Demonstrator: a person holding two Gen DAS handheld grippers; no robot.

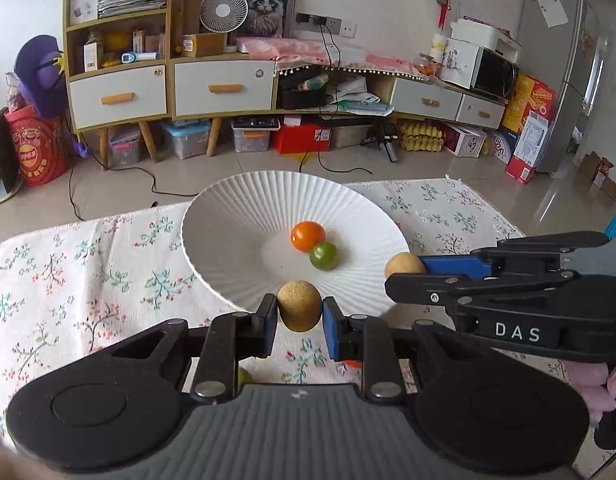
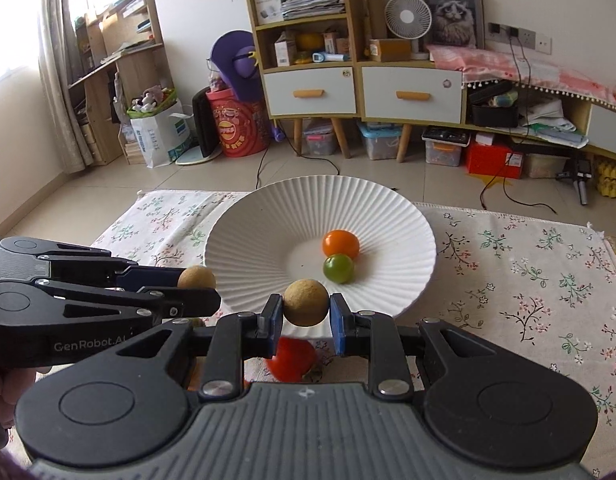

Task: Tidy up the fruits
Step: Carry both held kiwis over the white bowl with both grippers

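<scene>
A white ribbed plate (image 1: 236, 216) (image 2: 268, 216) sits on the floral cloth and holds an orange fruit (image 1: 307, 236) (image 2: 340, 243) and a green fruit (image 1: 323, 255) (image 2: 338, 268). My left gripper (image 1: 300, 312) is shut on a tan round fruit (image 1: 299, 306) just above the plate's near rim. My right gripper (image 2: 306, 310) is shut on another tan round fruit (image 2: 306, 302), also at the near rim. Each gripper shows in the other's view, the right one (image 1: 405, 270) with its fruit (image 1: 403, 266) and the left one (image 2: 196, 284) with its fruit (image 2: 196, 277).
A red fruit (image 2: 290, 360) lies on the cloth (image 2: 527, 280) under my right gripper. A small green fruit (image 1: 244, 377) peeks out under my left gripper. Beyond the cloth are floor cables, storage boxes and a cabinet (image 1: 224, 88).
</scene>
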